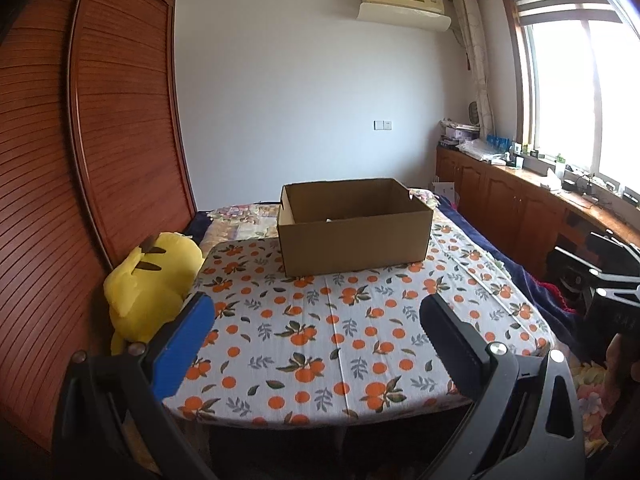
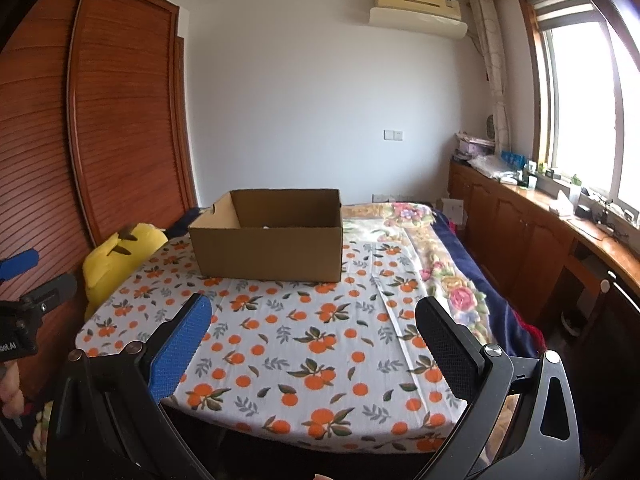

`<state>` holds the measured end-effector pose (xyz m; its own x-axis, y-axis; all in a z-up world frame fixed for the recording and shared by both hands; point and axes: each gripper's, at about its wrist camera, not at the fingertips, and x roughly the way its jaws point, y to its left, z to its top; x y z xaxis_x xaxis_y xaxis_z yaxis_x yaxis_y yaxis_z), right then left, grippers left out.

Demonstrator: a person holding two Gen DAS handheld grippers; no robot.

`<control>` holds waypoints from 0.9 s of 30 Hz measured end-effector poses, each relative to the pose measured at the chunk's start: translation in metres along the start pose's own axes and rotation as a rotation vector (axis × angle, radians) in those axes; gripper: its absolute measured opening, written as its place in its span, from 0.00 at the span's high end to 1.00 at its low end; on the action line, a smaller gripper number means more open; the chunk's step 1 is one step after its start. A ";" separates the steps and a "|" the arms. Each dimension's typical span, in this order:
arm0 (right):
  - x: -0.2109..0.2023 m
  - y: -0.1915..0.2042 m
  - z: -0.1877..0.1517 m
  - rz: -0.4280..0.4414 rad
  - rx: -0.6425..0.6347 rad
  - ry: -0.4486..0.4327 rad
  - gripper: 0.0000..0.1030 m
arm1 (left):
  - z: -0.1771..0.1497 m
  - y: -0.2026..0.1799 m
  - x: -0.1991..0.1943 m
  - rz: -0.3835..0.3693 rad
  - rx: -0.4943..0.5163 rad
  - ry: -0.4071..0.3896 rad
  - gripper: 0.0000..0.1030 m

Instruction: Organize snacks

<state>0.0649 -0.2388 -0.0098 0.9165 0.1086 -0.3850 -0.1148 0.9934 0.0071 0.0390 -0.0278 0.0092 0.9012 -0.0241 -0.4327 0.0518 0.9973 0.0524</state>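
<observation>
Both hand-held grippers, left and right, spread wide, holding nothing. Box at tabletop's far edge; no snacks visible outside it, stage unclear.

Left gripper: fingers spread, empty.
Cardboard box: open-topped, on orange-print cloth.
Yellow plush toy: left of cloth.

Daylight enters through the window at right, overexposed to white glare in both views. Room evenly bright; the cardboard box casts only a soft shadow. Strong fisheye bending, dark vignetted corners. Focus acceptable.
</observation>
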 end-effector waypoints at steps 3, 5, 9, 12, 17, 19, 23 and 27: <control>0.000 0.001 -0.004 -0.008 -0.004 0.002 0.00 | -0.006 0.000 0.002 -0.002 -0.001 0.011 0.00; 0.001 0.001 -0.007 -0.014 -0.007 0.003 0.00 | -0.010 0.000 0.004 -0.002 -0.007 0.019 0.00; 0.003 0.000 -0.011 -0.026 -0.005 0.007 0.00 | -0.015 0.001 0.006 -0.003 -0.016 0.027 0.00; 0.003 -0.002 -0.013 -0.039 -0.004 0.006 0.00 | -0.018 0.001 0.007 0.005 -0.016 0.024 0.00; 0.006 -0.005 -0.018 -0.045 0.003 0.016 0.00 | -0.019 0.001 0.009 0.013 -0.011 0.016 0.00; 0.007 -0.004 -0.019 -0.045 0.001 0.019 0.00 | -0.020 0.001 0.009 0.012 -0.013 0.013 0.00; 0.007 -0.004 -0.020 -0.048 0.001 0.019 0.00 | -0.021 0.002 0.010 0.015 -0.016 0.008 0.00; 0.006 -0.004 -0.020 -0.046 0.001 0.020 0.00 | -0.020 0.004 0.009 0.013 -0.020 0.007 0.00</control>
<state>0.0636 -0.2432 -0.0307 0.9131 0.0622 -0.4029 -0.0725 0.9973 -0.0102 0.0391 -0.0226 -0.0126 0.8989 -0.0102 -0.4379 0.0310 0.9987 0.0403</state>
